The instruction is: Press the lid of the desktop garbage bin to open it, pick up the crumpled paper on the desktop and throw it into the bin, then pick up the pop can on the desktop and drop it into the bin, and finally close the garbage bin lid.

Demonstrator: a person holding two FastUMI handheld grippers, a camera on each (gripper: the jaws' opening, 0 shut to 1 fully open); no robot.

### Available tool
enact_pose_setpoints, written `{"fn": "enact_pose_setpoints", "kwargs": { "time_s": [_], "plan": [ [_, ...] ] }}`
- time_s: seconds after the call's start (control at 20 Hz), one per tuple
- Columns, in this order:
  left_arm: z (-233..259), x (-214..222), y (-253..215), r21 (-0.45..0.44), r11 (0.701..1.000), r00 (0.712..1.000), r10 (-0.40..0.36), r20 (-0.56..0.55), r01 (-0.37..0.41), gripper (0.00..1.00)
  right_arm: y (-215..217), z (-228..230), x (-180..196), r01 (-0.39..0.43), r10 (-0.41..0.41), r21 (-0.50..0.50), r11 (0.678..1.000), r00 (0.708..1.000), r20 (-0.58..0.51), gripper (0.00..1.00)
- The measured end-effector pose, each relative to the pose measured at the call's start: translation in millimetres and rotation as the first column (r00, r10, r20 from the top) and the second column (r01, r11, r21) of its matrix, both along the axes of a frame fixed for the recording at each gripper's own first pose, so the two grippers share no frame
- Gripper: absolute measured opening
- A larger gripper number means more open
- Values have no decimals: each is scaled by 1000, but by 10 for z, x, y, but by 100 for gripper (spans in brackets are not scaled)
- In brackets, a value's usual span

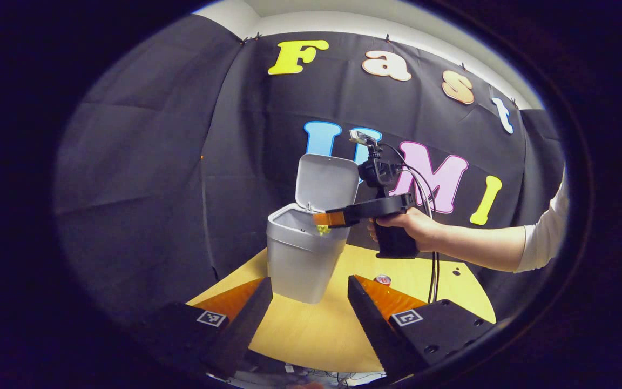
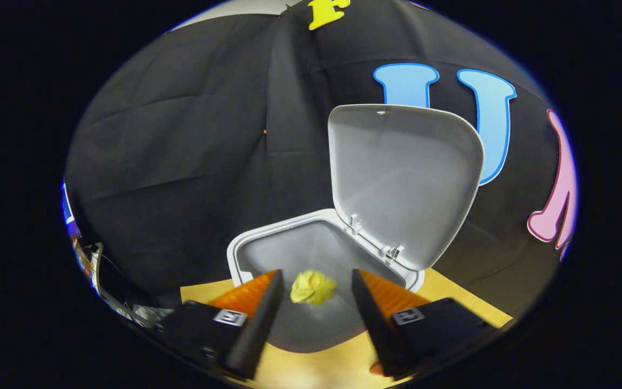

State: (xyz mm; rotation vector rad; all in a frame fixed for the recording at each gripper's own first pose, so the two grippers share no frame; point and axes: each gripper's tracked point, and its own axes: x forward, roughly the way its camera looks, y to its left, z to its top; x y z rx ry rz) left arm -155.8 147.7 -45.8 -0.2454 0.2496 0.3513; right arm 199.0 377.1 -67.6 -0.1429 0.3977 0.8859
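Left gripper (image 1: 310, 294) is spread wide, holding nothing, above the yellow table (image 1: 316, 335). Ahead, the pop can (image 1: 382, 280) is mostly hidden. Right gripper (image 2: 313, 294) is parted; crumpled paper (image 2: 313, 287) sits loose between its fingers over the open bin (image 2: 322, 254), lid (image 2: 403, 178) upright.

Staged recording booth, not lived-in room: black cloth wall (image 1: 143, 162) draped in creased panels, clipped along top edge against white room wall (image 1: 343, 19) toward 12 o'clock in left gripper view; small round yellow-wood table (image 1: 311, 335) at 6 o'clock, bearing few props; handheld rig with top-mounted camera (image 1: 362, 136) and trailing cables (image 1: 432, 270) toward 3 o'clock; loose wiring and gear (image 2: 111, 286) behind cloth at 8 o'clock in right gripper view
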Motion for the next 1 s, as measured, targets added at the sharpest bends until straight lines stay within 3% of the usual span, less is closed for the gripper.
{"fn": "enact_pose_setpoints", "kwargs": {
  "time_s": [0.05,0.25,0.35,0.5,0.6,1.0],
  "plan": [
    [-44,78,-45,-6,1000,1000,-15,-4,15,95,-82,53,-34,-4,4,-2,1000,1000,19,98],
    [-210,492,-288,-1,996,996,-91,-26,91,95,-587,258,-176,-9,9,23,1000,1000,9,97],
    [-354,753,-358,4,996,995,-90,-40,90,95,-1090,318,-128,50,-50,3,999,998,22,98],
    [-725,1216,-820,-45,976,973,-215,-80,212,95,-1958,373,-171,141,-140,-17,990,989,57,97],
    [-949,1502,-974,-41,966,961,-257,-101,254,95,-2517,322,-268,210,-209,-23,977,978,23,97],
    [-1796,2444,-1563,-33,908,889,-416,-190,418,95,-4167,-123,-473,469,-476,-100,877,877,-68,97]
  ]
}}
